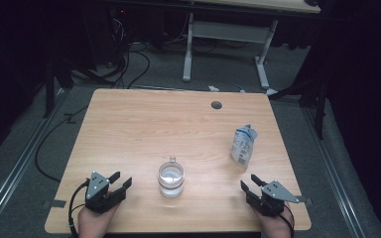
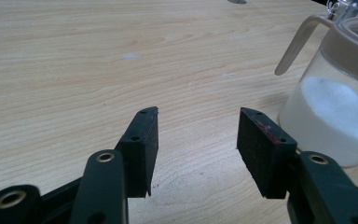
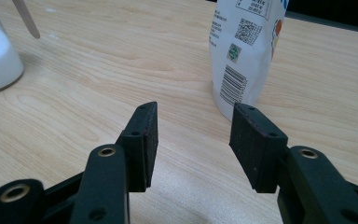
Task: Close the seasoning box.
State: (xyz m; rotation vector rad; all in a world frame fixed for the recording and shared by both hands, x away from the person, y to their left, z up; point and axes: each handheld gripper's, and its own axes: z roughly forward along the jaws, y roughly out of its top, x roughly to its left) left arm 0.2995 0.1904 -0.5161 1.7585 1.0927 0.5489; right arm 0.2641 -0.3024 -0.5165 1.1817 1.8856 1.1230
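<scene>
- My left gripper (image 1: pixel 119 181) rests at the near left of the bench (image 1: pixel 144 124), jaws spread apart with nothing between them; the left gripper view shows bare wood in the gap.
- My right gripper (image 1: pixel 248 182) rests at the near right edge, jaws likewise parted and empty.
- The glass jar (image 1: pixel 171 178) stands upright near the front edge, between the two grippers and closer to my left one. It holds a white granular fill in its lower part. In the left gripper view the jar (image 2: pixel 340 102) sits just beside the right-hand jaw, not touching, and a pale looped handle arches off its neck.
- The white pouch (image 1: pixel 242 145) stands ahead of my right gripper, its long axis roughly vertical with a slight lean, its crimped top uppermost. In the right gripper view the pouch (image 3: pixel 244 51) lies straight beyond the jaws, barcode panel facing me, apart from the pads.
- Judgement: the right hand is the nearer one to the pouch, and a short forward reach would bring the jaws around its lower body. The left hand is placed to steady the jar from its side.
- Risk noted: the pouch looks soft and may buckle or tip under a low grasp.
</scene>
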